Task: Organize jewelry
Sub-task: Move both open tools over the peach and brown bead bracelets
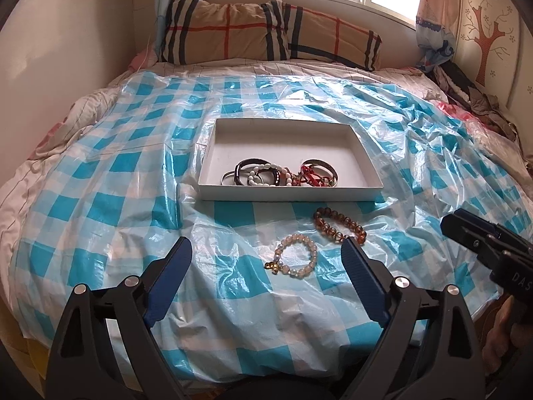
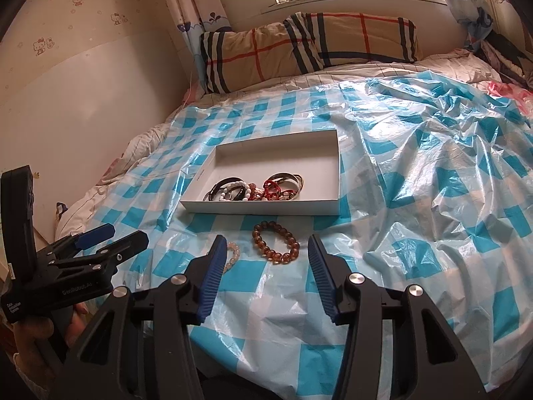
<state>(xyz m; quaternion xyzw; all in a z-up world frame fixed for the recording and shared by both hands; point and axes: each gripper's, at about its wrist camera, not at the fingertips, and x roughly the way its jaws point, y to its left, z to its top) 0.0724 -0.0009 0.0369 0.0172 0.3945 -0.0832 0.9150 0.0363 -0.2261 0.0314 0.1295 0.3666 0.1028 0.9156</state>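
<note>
white cardboard tray (image 1: 361, 143) sits mid-bed on the blue-check plastic sheet (image 1: 110, 200), already holding a tangle of bracelets (image 1: 283, 174) along its 6 o'clock wall. two pieces are left outside: amber bead bracelet (image 2: 275, 240) and pale bead bracelet (image 1: 295, 255), both lying at 6 o'clock of the tray, near each other. we judge the task most of the way done. our left gripper (image 1: 266, 250) is spread wide and empty, pale bracelet framed between its fingers. right gripper (image 2: 265, 250) is half parted, gripping nothing, amber bracelet just ahead of it.
</note>
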